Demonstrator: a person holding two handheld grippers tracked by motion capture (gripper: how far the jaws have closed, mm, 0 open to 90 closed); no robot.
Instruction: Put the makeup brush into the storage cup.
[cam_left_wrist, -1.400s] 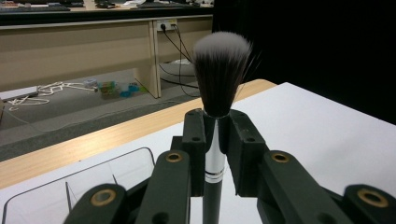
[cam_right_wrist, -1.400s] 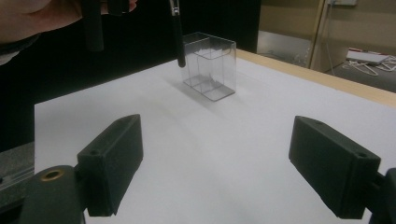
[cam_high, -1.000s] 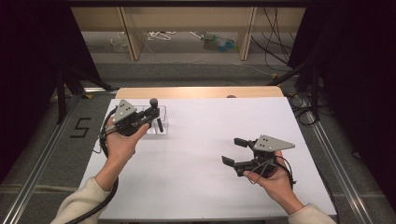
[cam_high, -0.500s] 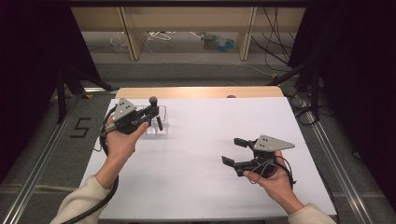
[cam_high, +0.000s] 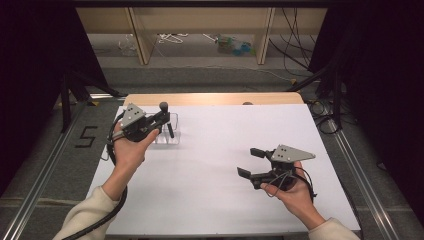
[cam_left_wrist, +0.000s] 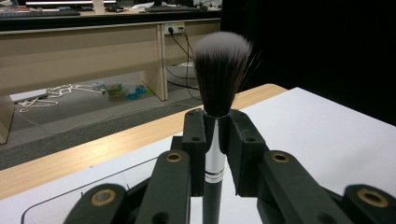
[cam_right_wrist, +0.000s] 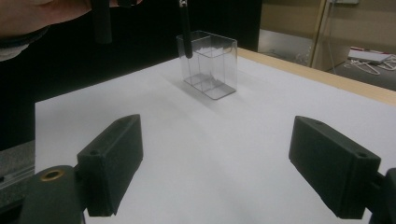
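The left tongs (cam_high: 161, 119) are clenched on a makeup brush (cam_left_wrist: 218, 79), held bristles-up with its handle end over the clear holder (cam_right_wrist: 208, 64), seemingly to drop it in handle-first. The right tongs (cam_high: 251, 161) hover released over the white surface (cam_high: 210, 170), well apart, keeping clear.

brush (cam_left_wrist: 220, 84): handle end cut off at bottom edge | clear holder (cam_left_wrist: 56, 210): below brush, blurred, cropped at bottom edge
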